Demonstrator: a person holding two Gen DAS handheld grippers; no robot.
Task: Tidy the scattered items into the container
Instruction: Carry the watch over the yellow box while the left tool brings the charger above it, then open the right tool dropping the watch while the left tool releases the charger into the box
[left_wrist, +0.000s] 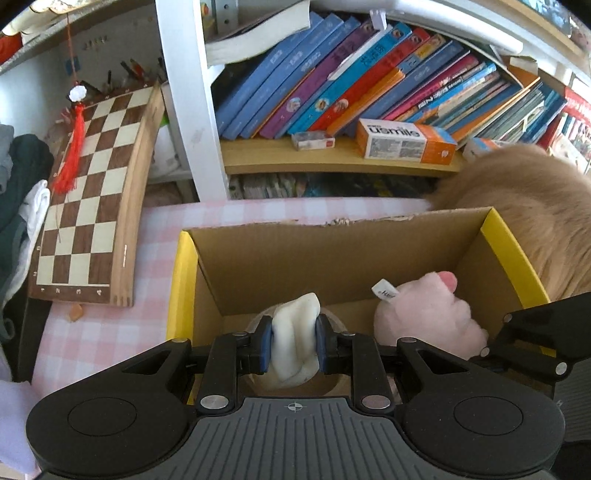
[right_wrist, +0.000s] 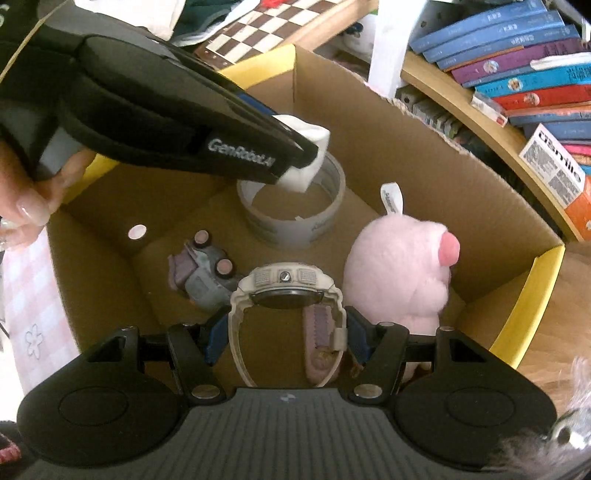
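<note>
My left gripper (left_wrist: 294, 341) is shut on a white folded cloth (left_wrist: 295, 341), held over the open cardboard box (left_wrist: 332, 254) with yellow rims. In the right wrist view the left gripper (right_wrist: 295, 162) holds the cloth (right_wrist: 308, 155) above a tape roll (right_wrist: 291, 218) in the box (right_wrist: 424, 155). My right gripper (right_wrist: 286, 336) is shut on a white wristwatch (right_wrist: 284, 291) by its strap, inside the box. A pink plush pig (right_wrist: 399, 273) and a small grey toy car (right_wrist: 203, 275) lie on the box floor. The pig also shows in the left wrist view (left_wrist: 428, 314).
The box stands on a pink checked tablecloth (left_wrist: 110, 332). A chessboard (left_wrist: 88, 192) leans at the left. A bookshelf (left_wrist: 351, 92) with an orange and white carton (left_wrist: 406, 142) stands behind. A tan furry animal (left_wrist: 524, 221) sits right of the box.
</note>
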